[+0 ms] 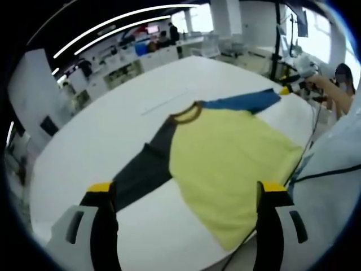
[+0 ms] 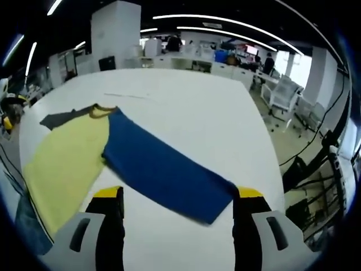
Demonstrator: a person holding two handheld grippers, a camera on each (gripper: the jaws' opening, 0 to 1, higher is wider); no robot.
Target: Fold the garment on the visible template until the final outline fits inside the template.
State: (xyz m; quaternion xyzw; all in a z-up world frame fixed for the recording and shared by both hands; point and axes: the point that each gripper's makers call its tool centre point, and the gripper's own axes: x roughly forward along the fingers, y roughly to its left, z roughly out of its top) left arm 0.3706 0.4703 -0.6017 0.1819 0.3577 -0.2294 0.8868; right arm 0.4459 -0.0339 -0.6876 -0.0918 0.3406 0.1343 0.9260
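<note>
A T-shirt lies flat on the white table point(image 1: 113, 141). It has a yellow body point(image 1: 231, 158), a brown collar point(image 1: 189, 113), a dark grey sleeve point(image 1: 144, 175) and a blue sleeve point(image 1: 248, 101). My left gripper point(image 1: 187, 191) is open, with the grey sleeve's end by its left jaw and the yellow hem by its right jaw. My right gripper point(image 2: 177, 195) is open over the blue sleeve's point(image 2: 163, 169) cuff end; whether it touches the cloth I cannot tell. The yellow body point(image 2: 67, 158) lies to the left. The right gripper point(image 1: 293, 87) also shows beyond the blue sleeve. A thin faint line point(image 1: 163, 101) marks the table past the collar.
A person point(image 1: 338, 84) stands at the table's right edge, where a black cable point(image 1: 307, 149) runs. Beyond the table are desks and office chairs point(image 2: 285, 93). The table's rounded edge point(image 2: 265, 141) drops off to the right of the blue sleeve.
</note>
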